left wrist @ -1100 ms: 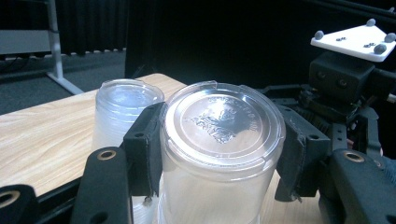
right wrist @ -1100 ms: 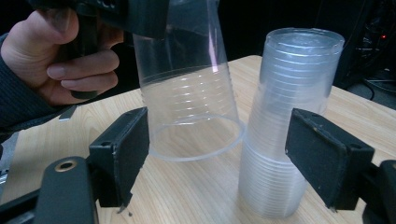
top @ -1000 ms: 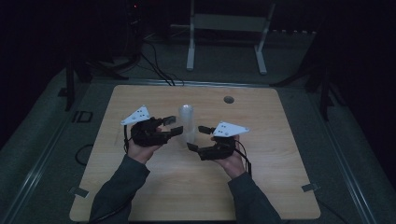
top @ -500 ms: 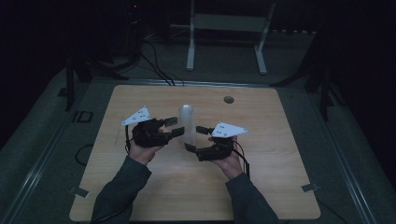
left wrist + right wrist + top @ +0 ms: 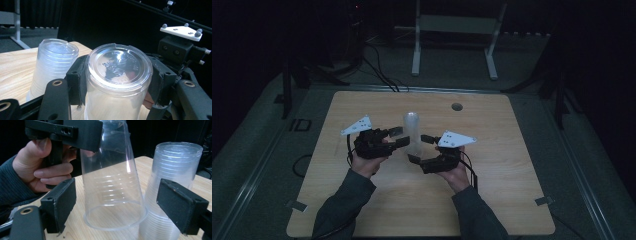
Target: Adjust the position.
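Note:
A single clear plastic cup (image 5: 118,65) stands upside down, and my left gripper (image 5: 118,76) is shut on it just under its upturned base. Beside it is an upside-down stack of clear cups (image 5: 53,65), which stands mid-table in the high view (image 5: 411,125). In the right gripper view the held cup (image 5: 112,182) tilts slightly, its rim close to the wood, next to the stack (image 5: 175,170). My right gripper (image 5: 121,207) is open, one pad left of the cup's rim and the other in front of the stack. From above, the left gripper (image 5: 398,137) and right gripper (image 5: 419,148) face each other.
The wooden table (image 5: 492,200) has a round cable hole (image 5: 456,106) near its far edge. A white metal stand (image 5: 452,30) and cables (image 5: 377,75) lie on the dark floor behind the table.
The right gripper has edged slightly left towards the cup. The left gripper and the stack look as they did before.

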The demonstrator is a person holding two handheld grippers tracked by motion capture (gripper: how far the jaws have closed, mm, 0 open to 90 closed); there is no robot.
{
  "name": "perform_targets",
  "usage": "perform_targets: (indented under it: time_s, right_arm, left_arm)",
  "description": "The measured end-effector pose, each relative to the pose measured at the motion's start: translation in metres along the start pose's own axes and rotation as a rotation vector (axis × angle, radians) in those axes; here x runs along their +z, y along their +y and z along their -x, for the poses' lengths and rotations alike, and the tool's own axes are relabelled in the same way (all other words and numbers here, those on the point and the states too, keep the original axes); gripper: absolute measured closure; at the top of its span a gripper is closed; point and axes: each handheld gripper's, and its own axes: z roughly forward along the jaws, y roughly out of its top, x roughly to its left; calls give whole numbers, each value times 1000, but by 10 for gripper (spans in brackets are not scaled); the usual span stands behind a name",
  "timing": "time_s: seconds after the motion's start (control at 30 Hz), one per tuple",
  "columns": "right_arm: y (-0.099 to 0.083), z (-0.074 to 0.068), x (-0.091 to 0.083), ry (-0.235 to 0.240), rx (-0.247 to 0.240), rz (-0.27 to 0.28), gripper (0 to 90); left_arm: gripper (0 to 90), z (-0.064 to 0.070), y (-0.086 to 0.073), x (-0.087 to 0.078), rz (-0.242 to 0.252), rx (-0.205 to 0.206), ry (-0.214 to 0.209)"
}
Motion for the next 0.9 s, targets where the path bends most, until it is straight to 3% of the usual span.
perform_targets:
  time_s: [0.9]
  right_arm:
    - [-4,-1,5,50,0,16,191]
  left_arm:
    - [410,-1,-5,3,54,-64,-82]
